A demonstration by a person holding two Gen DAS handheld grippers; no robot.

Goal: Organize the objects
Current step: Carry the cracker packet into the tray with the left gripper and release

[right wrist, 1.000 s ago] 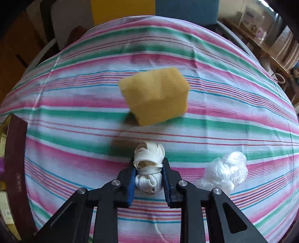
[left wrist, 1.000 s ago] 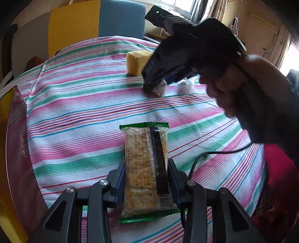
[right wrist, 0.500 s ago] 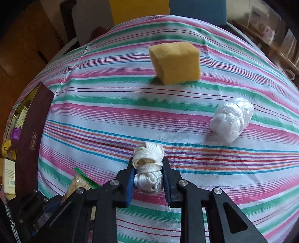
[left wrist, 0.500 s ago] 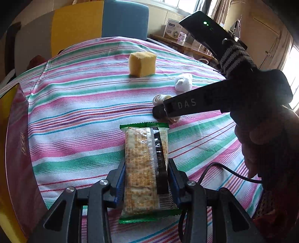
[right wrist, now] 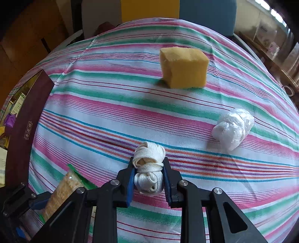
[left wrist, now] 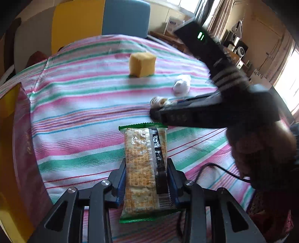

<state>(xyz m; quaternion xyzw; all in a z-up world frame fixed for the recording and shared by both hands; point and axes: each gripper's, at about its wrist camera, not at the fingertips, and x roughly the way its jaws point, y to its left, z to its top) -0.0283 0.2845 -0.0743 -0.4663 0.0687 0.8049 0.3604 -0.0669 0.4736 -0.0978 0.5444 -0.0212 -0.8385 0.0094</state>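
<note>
A round table (right wrist: 115, 104) draped in a pink, green and white striped cloth (left wrist: 78, 104) stands before a yellow panel (left wrist: 76, 22) and a blue chair back (left wrist: 126, 17). Daylight pours through curtained windows (left wrist: 209, 11) at right, where a cluttered wooden sideboard (left wrist: 235, 50) lines a tan wall (left wrist: 261, 24).

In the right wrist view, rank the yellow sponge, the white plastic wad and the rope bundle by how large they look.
1. Yellow sponge, clearly largest.
2. and 3. White plastic wad and rope bundle: they look alike in size; the rope sits nearest the camera, clamped in the right claw, so I won't rank them.
</note>
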